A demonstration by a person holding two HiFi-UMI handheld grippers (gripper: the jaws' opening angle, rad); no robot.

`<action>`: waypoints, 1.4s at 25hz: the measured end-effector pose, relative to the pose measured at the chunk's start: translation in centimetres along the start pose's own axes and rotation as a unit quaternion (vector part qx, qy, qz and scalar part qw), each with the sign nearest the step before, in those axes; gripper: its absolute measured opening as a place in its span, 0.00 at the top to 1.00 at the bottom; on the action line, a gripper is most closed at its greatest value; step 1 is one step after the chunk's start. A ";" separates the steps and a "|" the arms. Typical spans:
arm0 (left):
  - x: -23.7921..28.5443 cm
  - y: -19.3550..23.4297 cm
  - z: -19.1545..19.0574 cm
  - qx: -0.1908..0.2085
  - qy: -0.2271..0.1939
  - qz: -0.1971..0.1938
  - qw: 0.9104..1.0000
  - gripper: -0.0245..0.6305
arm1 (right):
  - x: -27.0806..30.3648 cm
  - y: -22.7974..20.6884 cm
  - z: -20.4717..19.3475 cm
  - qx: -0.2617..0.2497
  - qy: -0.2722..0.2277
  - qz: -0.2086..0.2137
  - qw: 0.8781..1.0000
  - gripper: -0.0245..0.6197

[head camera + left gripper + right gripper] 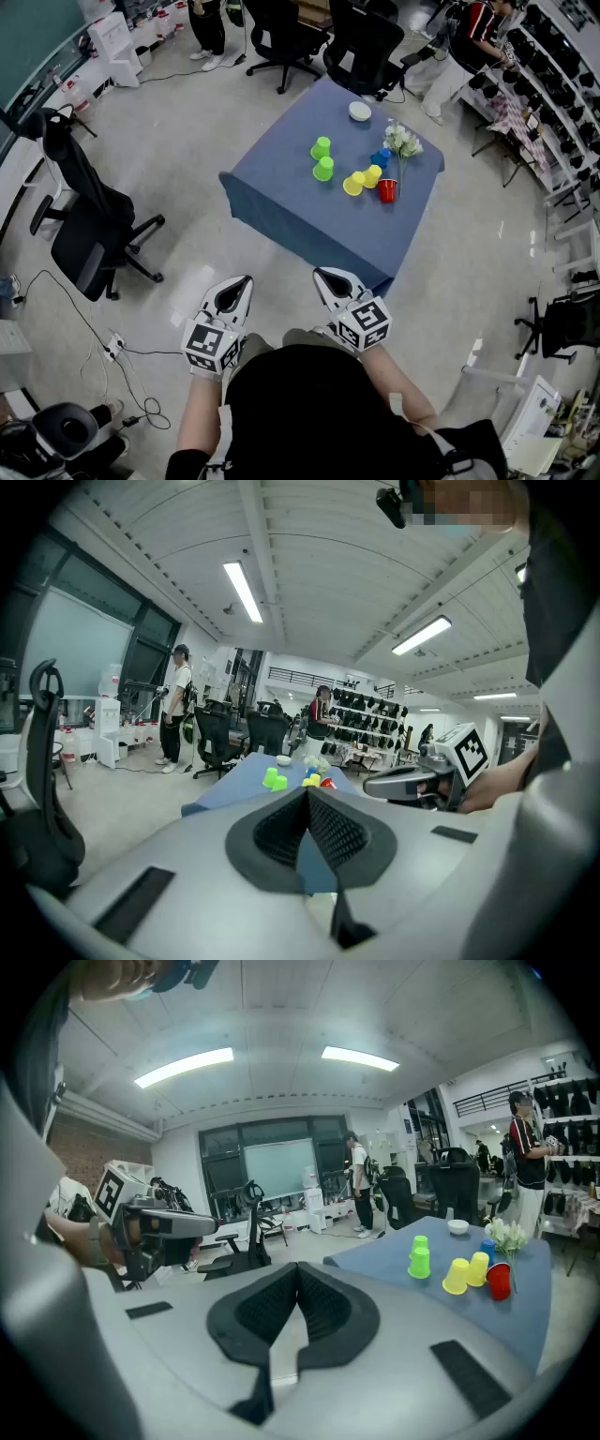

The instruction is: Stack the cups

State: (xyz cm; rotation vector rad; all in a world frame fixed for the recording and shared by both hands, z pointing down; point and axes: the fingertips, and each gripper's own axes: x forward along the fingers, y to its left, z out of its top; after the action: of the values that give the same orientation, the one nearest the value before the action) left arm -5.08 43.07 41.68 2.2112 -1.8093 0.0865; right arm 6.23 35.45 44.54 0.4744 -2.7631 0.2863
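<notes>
Cups [353,184] clustered on table [281,192]; bowl [360,111] behind, flowers [401,141] right; office chair [86,230] left.

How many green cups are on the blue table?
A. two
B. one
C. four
A: the head view shows one green cup and a second green cup right beside it on the blue table, and no other green ones.
</notes>
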 end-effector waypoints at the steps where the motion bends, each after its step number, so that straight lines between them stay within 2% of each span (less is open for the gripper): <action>1: -0.6 0.6 -0.3 -0.003 0.000 -0.001 1.000 0.95 | 0.6 0.8 -0.2 -0.001 0.003 0.000 1.000 0.94; 8: -3.1 4.5 -2.1 -0.017 0.003 0.004 1.000 0.95 | 3.6 4.5 -0.9 -0.012 0.016 0.008 1.000 0.94; 14: -1.2 7.0 -2.7 -0.044 0.015 0.003 0.999 0.95 | 5.4 2.3 -0.3 -0.002 0.014 -0.016 1.000 0.93; 20: 5.3 9.5 -1.6 -0.028 0.038 -0.001 0.999 0.95 | 8.6 -4.6 0.4 0.015 0.008 -0.032 0.999 0.93; 28: 18.3 12.1 2.7 0.008 0.082 -0.020 0.996 0.95 | 12.7 -16.2 3.6 0.044 -0.004 -0.040 0.998 0.93; 35: 28.1 10.7 4.0 0.043 0.117 -0.065 0.990 0.95 | 12.4 -25.6 1.8 0.076 -0.002 -0.098 0.992 0.93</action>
State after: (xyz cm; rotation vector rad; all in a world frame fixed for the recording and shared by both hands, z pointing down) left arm -10.02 13.46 46.02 2.2626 -1.5613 0.3863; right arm 3.69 7.79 50.79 0.7804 -2.6834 0.4484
